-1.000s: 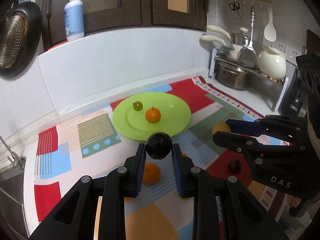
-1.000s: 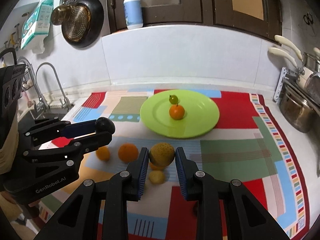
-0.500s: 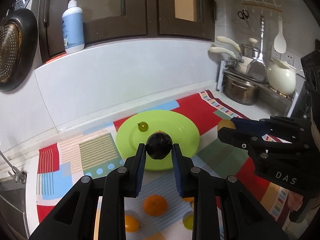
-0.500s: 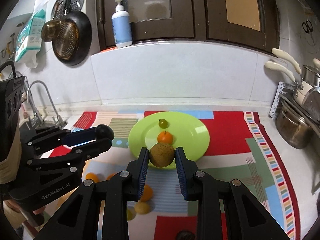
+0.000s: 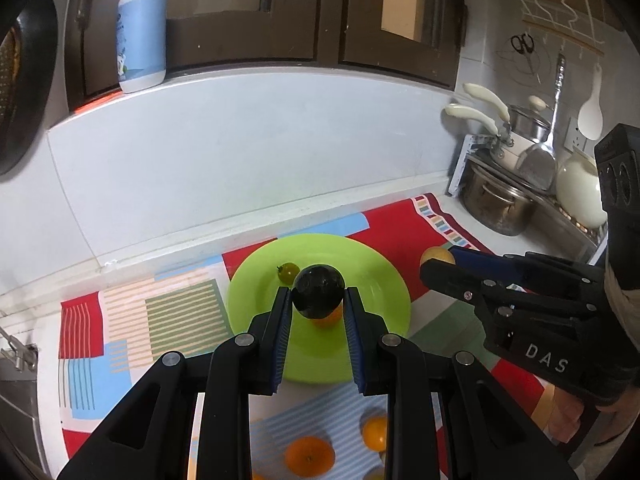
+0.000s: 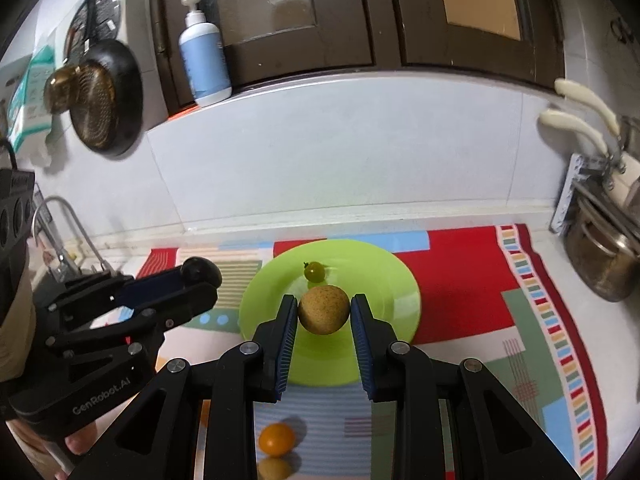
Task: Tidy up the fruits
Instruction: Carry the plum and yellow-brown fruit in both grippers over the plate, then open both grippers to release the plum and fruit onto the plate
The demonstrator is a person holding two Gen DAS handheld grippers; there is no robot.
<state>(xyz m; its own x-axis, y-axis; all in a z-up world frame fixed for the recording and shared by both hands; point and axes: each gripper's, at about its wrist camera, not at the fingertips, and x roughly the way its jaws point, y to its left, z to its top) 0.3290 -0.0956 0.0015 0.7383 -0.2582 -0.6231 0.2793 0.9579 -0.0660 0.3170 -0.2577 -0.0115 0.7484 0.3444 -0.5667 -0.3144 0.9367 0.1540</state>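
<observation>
left gripper (image 5: 318,300): black two-finger tool with blue-lined pads, clamped on a dark round plum-like fruit (image 5: 319,297), held in the air above the plate.
right gripper (image 6: 324,314): same black build, pinched on a tan speckled round fruit (image 6: 324,309), also held over the plate; the left wrist view shows it from the side with the tan fruit at its tips.
round lime-green plate (image 6: 392,280): lies on the mat near the white wall, below both held fruits.
small green tomato-like fruit (image 6: 314,271): sits on the plate toward its far side, apart from both grippers.
small orange fruit on the plate (image 5: 328,320): mostly hidden behind the dark fruit in the left wrist view, only its lower edge shows.
loose orange fruits (image 5: 309,456): several lie on the striped blue patch of the mat, nearer the cameras than the plate; one shows between the right gripper's arms (image 6: 277,439).
patchwork mat of red, blue, green and white blocks (image 6: 460,264): covers the counter under the plate and fruits.
blue and white pump bottle (image 6: 204,64): stands upright on the ledge below the dark wooden cabinet doors.
steel pot (image 5: 496,204): rests on a rack at the right end of the counter.
</observation>
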